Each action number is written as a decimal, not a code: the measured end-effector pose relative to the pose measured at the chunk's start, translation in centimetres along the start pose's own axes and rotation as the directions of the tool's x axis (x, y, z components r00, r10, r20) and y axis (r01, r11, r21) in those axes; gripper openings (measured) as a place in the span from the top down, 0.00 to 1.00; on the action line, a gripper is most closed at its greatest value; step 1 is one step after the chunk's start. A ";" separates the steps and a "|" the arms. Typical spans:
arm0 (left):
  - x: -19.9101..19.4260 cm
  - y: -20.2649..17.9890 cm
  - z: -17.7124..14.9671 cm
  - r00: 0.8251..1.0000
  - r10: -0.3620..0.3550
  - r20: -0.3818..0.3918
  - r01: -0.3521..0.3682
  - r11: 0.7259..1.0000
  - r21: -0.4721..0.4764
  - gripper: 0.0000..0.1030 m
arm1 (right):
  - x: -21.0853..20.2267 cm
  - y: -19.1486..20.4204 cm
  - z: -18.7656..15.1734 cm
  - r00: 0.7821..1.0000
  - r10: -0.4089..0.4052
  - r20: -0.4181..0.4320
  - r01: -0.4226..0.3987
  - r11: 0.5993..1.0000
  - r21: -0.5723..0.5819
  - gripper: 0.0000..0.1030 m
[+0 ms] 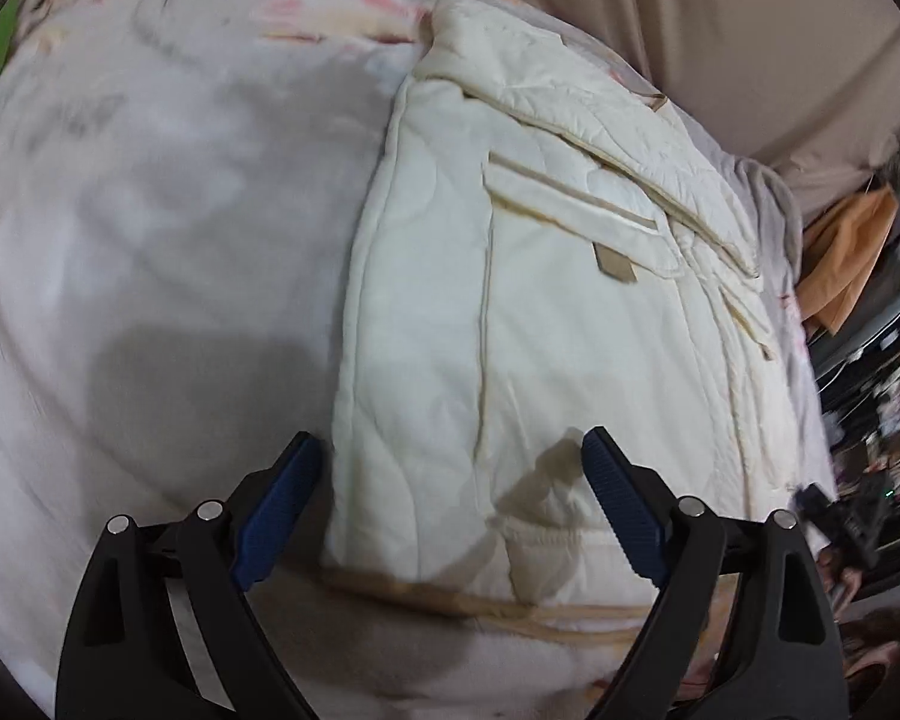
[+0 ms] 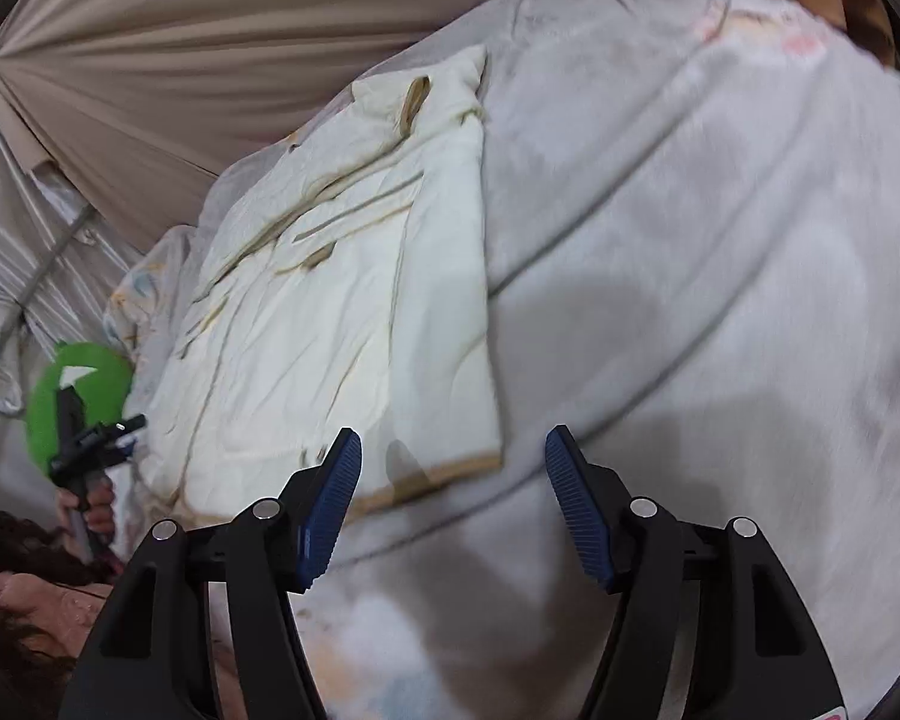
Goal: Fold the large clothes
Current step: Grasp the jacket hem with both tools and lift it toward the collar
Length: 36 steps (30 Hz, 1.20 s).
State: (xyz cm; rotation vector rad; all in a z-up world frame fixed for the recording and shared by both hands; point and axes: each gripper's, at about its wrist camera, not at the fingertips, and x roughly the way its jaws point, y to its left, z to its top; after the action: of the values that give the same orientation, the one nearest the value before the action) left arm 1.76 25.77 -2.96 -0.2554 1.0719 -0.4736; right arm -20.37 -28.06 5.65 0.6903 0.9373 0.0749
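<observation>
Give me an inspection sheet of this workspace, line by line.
Surface: pale floral bedspread, rumpled, partly blurred.
Job's things: cream quilted jacket lying flat on the bedspread, sides folded inward, tan trim along the hem.
Clutter: orange cloth at the bed's far edge; green round object beside the bed.
Grippers: left hand-held gripper open over the jacket's hem; right hand-held gripper open at the jacket's corner; neither holds anything.
Cables: nothing seen.
Surroundings: beige curtain; dark blurred shelves.
</observation>
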 end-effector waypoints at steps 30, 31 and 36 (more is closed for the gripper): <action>-9.5 -9.6 14.8 0.910 -0.105 0.402 0.042 0.986 0.163 0.90 | -5.3 9.6 16.3 0.875 0.167 0.454 -0.092 0.979 -0.182 0.96; -8.4 -9.8 16.4 0.913 -0.080 0.400 0.018 0.988 0.156 0.90 | -4.3 9.7 17.7 0.879 0.155 0.450 -0.080 0.980 -0.181 0.96; -1.2 -10.6 23.2 0.931 0.045 0.362 -0.094 0.989 0.118 0.89 | 0.9 9.0 23.9 0.903 0.084 0.422 -0.027 0.990 -0.139 0.96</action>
State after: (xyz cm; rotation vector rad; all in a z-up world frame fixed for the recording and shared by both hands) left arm 19.27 16.51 13.14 -0.1761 0.6865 -0.4135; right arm 0.47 -32.92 19.68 0.5798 0.4842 0.0324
